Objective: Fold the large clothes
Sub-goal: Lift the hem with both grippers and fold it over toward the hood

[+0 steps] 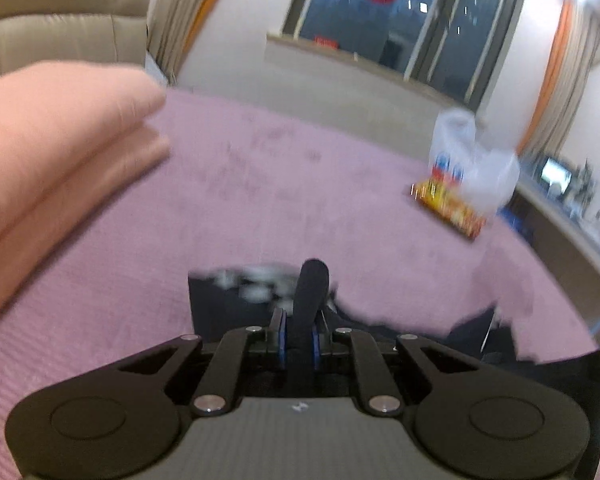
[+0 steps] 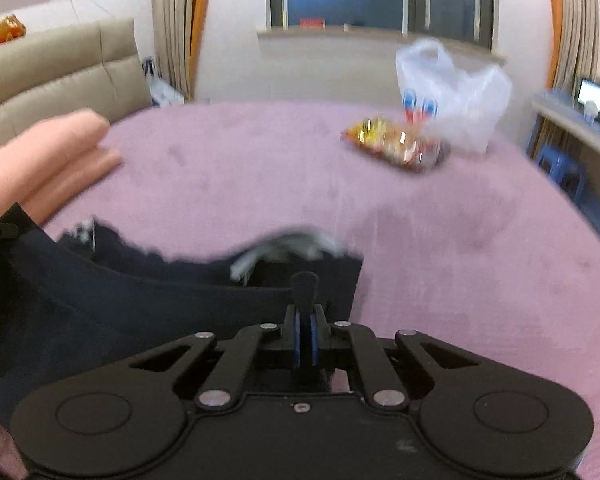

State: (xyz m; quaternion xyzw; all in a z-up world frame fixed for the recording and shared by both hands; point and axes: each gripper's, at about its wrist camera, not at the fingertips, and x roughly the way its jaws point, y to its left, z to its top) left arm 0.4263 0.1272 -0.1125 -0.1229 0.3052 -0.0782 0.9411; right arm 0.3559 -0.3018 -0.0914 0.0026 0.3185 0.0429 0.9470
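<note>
A dark navy garment (image 2: pixel 112 304) with a pale printed patch lies on the purple bedspread (image 2: pixel 260 176), its near edge lifted. My left gripper (image 1: pixel 299 332) is shut on a pinched fold of the navy garment (image 1: pixel 220 300), and the cloth bulges up between the blue pads. My right gripper (image 2: pixel 305 334) is shut on another fold of the same edge, at the garment's right end. Between the two grips the fabric hangs in a curve. Both views are blurred.
A folded pink blanket (image 1: pixel 48 152) lies on the left of the bed. A snack packet (image 2: pixel 396 146) and a white plastic bag (image 2: pixel 456 96) sit at the far right. A beige headboard (image 2: pixel 56 76), a window and a side desk (image 2: pixel 572 128) surround the bed.
</note>
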